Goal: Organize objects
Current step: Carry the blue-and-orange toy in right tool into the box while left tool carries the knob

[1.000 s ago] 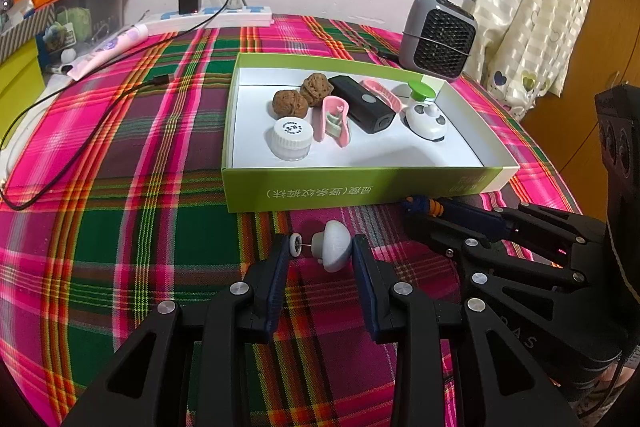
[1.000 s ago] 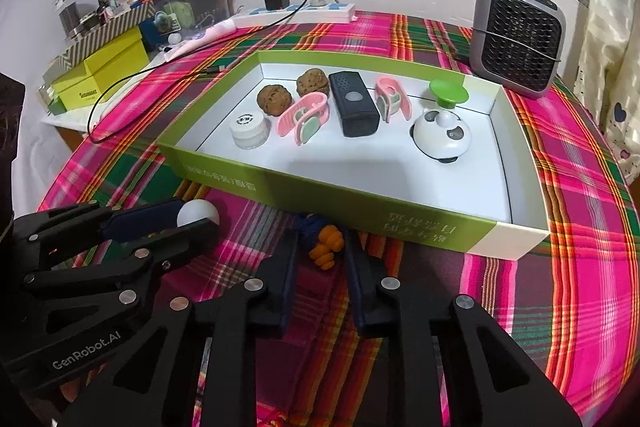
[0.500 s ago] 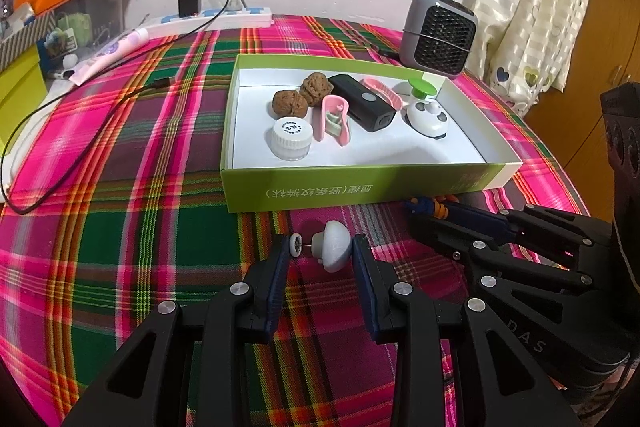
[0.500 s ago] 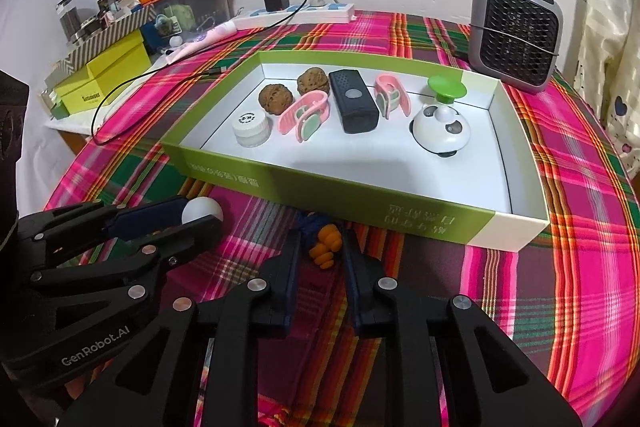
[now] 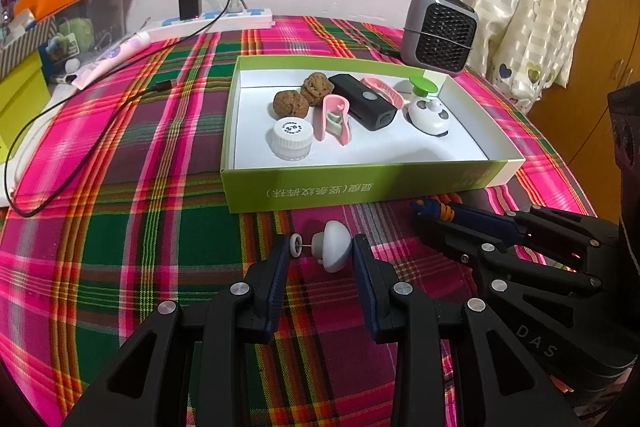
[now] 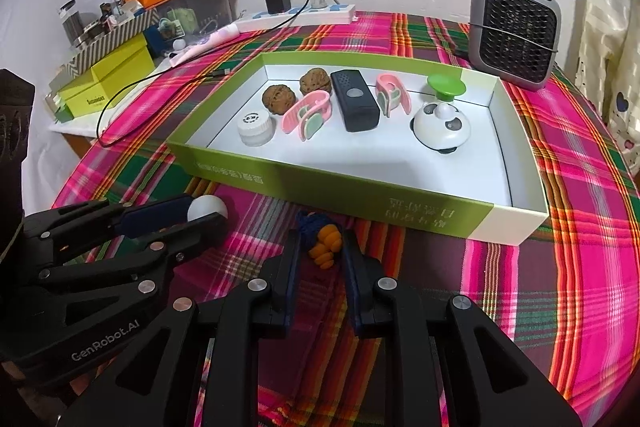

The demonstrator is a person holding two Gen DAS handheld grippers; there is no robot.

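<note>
Left wrist view: your left gripper (image 5: 322, 253) fingers clamp the white knob (image 5: 331, 251); right gripper (image 6: 320, 253) fingers clamp the orange toy (image 6: 326, 247).

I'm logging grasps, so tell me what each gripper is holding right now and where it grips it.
Left gripper: white mushroom-shaped piece, across cap and pin end. Right gripper: orange and blue trinket, by its sides.
</note>
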